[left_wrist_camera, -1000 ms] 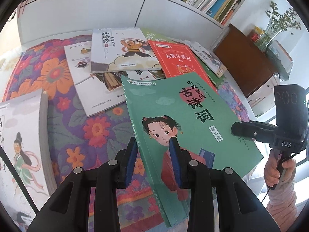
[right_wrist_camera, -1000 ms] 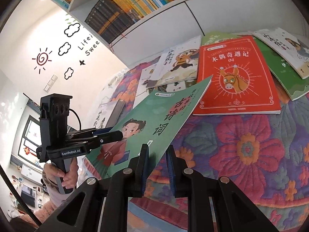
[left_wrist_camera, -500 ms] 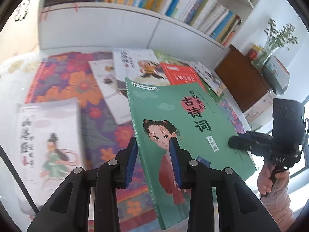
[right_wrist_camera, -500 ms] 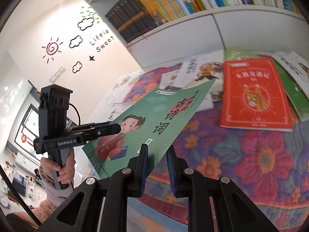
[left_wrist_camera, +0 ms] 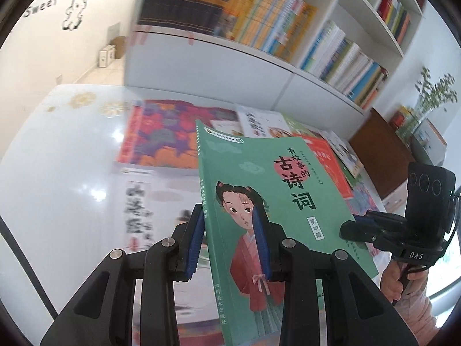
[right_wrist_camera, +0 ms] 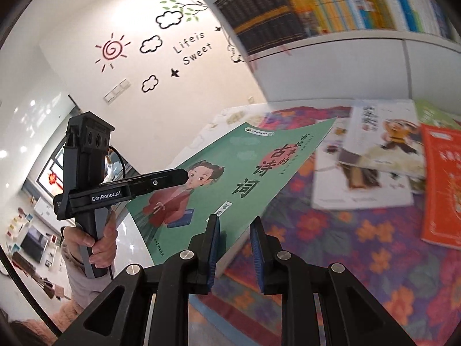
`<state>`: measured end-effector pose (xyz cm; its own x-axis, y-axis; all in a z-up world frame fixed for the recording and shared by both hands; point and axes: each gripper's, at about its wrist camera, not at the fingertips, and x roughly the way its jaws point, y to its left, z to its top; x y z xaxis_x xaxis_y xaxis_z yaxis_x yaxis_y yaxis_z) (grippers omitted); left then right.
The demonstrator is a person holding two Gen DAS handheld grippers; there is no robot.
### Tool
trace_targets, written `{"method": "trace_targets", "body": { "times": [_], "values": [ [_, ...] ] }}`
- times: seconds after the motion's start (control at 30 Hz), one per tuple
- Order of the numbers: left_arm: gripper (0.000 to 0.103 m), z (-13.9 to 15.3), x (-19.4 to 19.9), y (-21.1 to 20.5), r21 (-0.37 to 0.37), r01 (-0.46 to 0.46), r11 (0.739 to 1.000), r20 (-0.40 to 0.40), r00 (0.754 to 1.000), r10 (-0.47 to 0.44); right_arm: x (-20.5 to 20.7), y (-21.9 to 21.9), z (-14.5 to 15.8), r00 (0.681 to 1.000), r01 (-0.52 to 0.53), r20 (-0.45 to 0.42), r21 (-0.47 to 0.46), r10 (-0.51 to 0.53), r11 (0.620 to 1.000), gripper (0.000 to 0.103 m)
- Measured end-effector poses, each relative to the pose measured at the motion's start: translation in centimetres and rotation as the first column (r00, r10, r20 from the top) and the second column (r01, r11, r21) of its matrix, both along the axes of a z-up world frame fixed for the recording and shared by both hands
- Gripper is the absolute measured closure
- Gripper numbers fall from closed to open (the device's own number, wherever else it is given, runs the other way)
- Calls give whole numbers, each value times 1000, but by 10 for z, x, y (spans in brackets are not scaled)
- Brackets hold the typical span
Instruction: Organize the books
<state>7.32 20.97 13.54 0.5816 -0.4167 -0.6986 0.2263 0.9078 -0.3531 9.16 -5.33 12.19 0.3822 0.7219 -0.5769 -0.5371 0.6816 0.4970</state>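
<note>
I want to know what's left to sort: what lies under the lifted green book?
Below the green book show the floral cloth, a white book and a red book; anything directly beneath is hidden.

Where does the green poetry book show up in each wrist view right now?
Left wrist: the green book fills the centre, cover facing the camera, clamped between the left gripper pads.
Right wrist: it slants across the centre-left, its lower corner at the right gripper.
Shared landmark: the red-orange book lying on the floral cloth.
</note>
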Motion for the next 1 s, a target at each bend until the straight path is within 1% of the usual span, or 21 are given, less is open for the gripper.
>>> {"method": "trace_targets", "body": {
  "times": [0.1,0.13,0.23,0.37,0.4,0.43,0.47,0.53,0.57,0.63,0.7,0.77,0.83,0.87,0.93,1.0],
  "values": [
    [74,-6,2,26,-31,-31,999,6,999,31,8,23,-5,1000,-18,6,-5,18,1000,83],
    [74,-10,2,35,-31,-47,998,9,999,47,10,29,-7,1000,-24,2,-4,24,1000,83],
    [74,-23,3,51,3,-83,997,13,996,83,15,52,-13,999,-41,3,-11,41,999,83],
    [74,-41,5,65,-40,-73,997,-22,997,72,21,73,-20,997,-72,8,-7,72,997,83],
    [74,-46,5,66,-10,-95,995,-31,995,95,23,78,-23,997,-76,3,-13,76,997,83],
    [74,-53,6,70,46,-140,989,-32,989,142,24,83,-26,996,-88,-12,-13,87,996,83],
    [74,-57,6,73,38,-142,989,-37,989,143,25,88,-34,994,-101,-40,-12,100,995,83],
    [74,-72,8,84,-43,-130,991,-96,987,126,26,93,-43,995,-96,-47,-44,93,994,83],
    [74,-76,8,86,-31,-139,990,-108,985,134,27,93,-49,995,-84,-52,-68,80,994,83],
    [73,-82,8,89,25,-167,986,-105,980,169,34,89,-62,995,-51,-87,-91,43,995,83],
    [72,-89,8,93,7,-180,984,-127,976,179,45,80,-74,989,-22,-147,-79,10,997,83],
    [71,-92,7,96,-2,-182,983,-137,974,180,53,71,-85,982,26,-184,-95,-43,995,83],
    [71,-93,5,94,20,-186,982,-136,973,187,62,64,-93,973,74,-210,-115,-97,991,83],
    [71,-95,5,93,32,-184,982,-138,973,187,67,60,-97,965,94,-234,-109,-118,990,83],
    [69,-98,3,86,49,-173,984,-148,973,179,74,57,-105,951,105,-283,-72,-121,992,83],
    [67,-99,1,81,63,-166,984,-156,972,174,78,59,-108,947,107,-298,-60,-120,992,83]
  ]
}}
